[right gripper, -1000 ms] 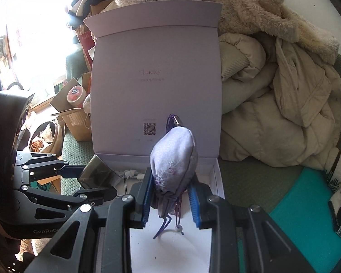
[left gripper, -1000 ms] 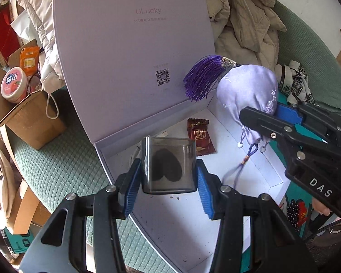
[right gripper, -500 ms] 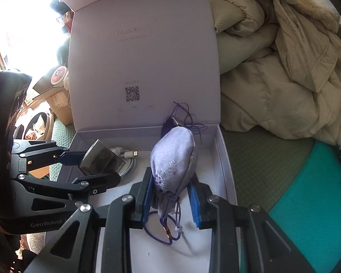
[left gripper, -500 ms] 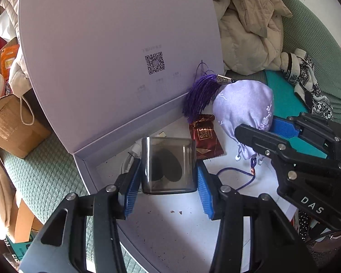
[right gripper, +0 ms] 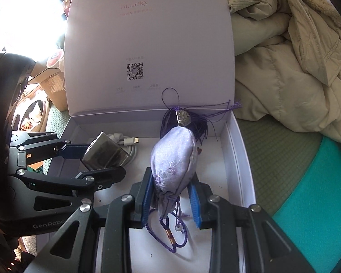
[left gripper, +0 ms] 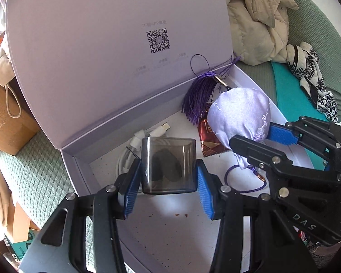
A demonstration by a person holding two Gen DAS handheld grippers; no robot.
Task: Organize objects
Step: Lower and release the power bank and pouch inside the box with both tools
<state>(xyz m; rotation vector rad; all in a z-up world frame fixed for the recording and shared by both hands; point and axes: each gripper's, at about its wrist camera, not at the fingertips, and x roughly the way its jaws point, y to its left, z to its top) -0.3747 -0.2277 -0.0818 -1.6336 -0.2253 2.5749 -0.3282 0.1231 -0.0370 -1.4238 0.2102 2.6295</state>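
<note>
My left gripper [left gripper: 168,182] is shut on a smoky grey transparent case [left gripper: 168,165] with two dark shapes inside, held low over the open lavender gift box [left gripper: 79,159]. My right gripper [right gripper: 171,195] is shut on a lilac satin pouch [right gripper: 174,157] with a purple tassel [right gripper: 186,122], also down inside the box, its cord [right gripper: 168,232] resting on the white floor. In the left wrist view the pouch [left gripper: 238,116] hangs right of the case. In the right wrist view the case [right gripper: 104,152] and left gripper [right gripper: 86,159] sit at the left.
A coiled white cable [left gripper: 136,141] and a red foil packet [left gripper: 209,136] lie on the box floor. The box lid [left gripper: 102,45] stands upright behind. Beige coats [right gripper: 284,56] pile on the green sofa [left gripper: 34,177]. A brown paper bag [left gripper: 4,118] stands left.
Both grippers have sunk into the box with their loads. The pouch's cord now lies on the box floor, and the white cable has come into view behind the case.
</note>
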